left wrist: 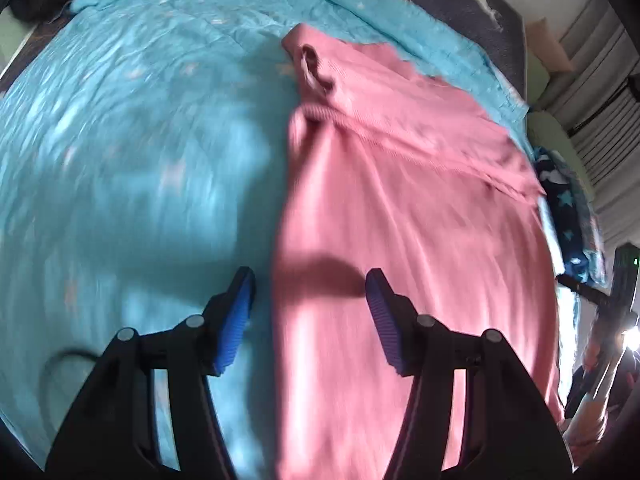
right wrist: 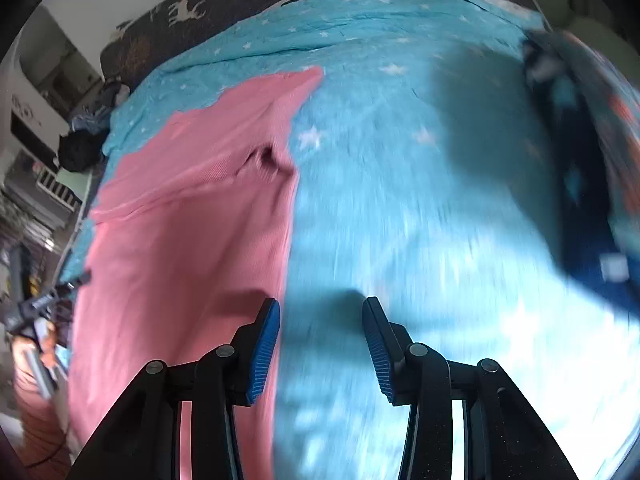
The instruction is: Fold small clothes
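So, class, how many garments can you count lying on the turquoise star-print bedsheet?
2: a pink ribbed-knit top in the middle, and dark navy star-print clothing bunched at the edge. More may be hidden.

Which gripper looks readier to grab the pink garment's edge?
Probably the left gripper: its open jaws straddle the pink garment's edge. The right gripper, also open, hangs mostly over the turquoise bedspread.

Left claw (left wrist: 310, 292): enters from the bottom of the left wrist frame, black linkage arms angled up toward centre. Jaws spread wide, nothing between them. Blue ribbed pads (left wrist: 236, 324) face inward across the gap.

Right claw (right wrist: 320, 320): enters from the bottom of the right wrist frame, same black linkage. Jaws apart, nothing gripped. Blue ribbed pads (right wrist: 264, 354) face each other. Gap slightly narrower than on the left claw. Both frames motion-blurred.
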Available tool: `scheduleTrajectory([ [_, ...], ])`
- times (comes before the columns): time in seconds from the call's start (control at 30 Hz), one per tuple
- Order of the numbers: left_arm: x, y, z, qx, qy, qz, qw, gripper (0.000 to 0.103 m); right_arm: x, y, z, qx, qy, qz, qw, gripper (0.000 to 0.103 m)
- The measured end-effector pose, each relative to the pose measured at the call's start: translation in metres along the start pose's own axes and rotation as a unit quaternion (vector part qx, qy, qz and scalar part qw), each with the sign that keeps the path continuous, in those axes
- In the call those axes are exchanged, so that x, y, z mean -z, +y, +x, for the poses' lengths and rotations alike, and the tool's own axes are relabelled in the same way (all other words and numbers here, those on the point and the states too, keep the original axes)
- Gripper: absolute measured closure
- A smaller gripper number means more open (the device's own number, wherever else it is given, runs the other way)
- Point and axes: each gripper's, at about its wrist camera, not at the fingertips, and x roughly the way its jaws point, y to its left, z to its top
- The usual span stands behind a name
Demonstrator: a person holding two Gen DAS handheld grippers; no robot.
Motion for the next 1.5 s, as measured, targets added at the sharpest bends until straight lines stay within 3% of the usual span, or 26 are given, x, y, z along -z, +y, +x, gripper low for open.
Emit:
scheduleTrajectory([
  [0.1, 0.041, -0.004, -0.022, 0.009, 0.017, 0.009, 0.9998, 0.042, 0.048, 0.003, -0.018, -0.042, 0.023, 0.009, 0.999, 0.055],
  [0.23, 0.074, -0.002, -0.046, -0.02, 0.036, 0.008, 0.9991, 0.042, 0.095, 0.011, -0.033, -0.017, 0.052, -0.011, 0.998, 0.055],
  [0.4, 0.111, 0.007, -0.075, -0.018, 0.024, -0.019, 0.9994, 0.042, 0.132, 0.006, -0.063, -0.004, 0.037, 0.003, 0.999, 0.055],
  [0.63, 0.158, -0.009, -0.094, -0.022, 0.018, 0.018, 0.9994, 0.042, 0.175, 0.037, -0.08, 0.051, 0.008, -0.09, 0.995, 0.055],
  [0.97, 0.188, -0.027, -0.106, -0.036, -0.005, 0.081, 0.996, 0.038, 0.156, 0.068, -0.05, 0.145, -0.049, -0.133, 0.979, 0.055],
  [1.2, 0.2, -0.026, -0.109, -0.048, -0.013, 0.1, 0.9937, 0.033, 0.157, 0.07, -0.056, 0.128, -0.079, -0.111, 0.982, 0.056],
  [1.23, 0.199, -0.024, -0.108, -0.051, -0.013, 0.096, 0.9939, 0.033, 0.159, 0.071, -0.06, 0.128, -0.086, -0.109, 0.982, 0.057],
  [1.27, 0.197, -0.023, -0.106, -0.053, -0.015, 0.091, 0.9943, 0.033, 0.159, 0.071, -0.062, 0.127, -0.091, -0.105, 0.982, 0.066],
  [1.3, 0.196, -0.021, -0.105, -0.054, -0.019, 0.084, 0.9948, 0.033, 0.156, 0.068, -0.065, 0.123, -0.095, -0.094, 0.983, 0.083],
  [1.37, 0.192, -0.017, -0.103, -0.056, -0.029, 0.07, 0.9955, 0.033, 0.153, 0.056, -0.069, 0.112, -0.099, -0.058, 0.987, 0.098],
  [1.5, 0.19, -0.016, -0.1, -0.059, -0.029, 0.068, 0.9955, 0.033, 0.148, 0.021, -0.081, 0.071, -0.105, 0.035, 0.991, 0.1],
])
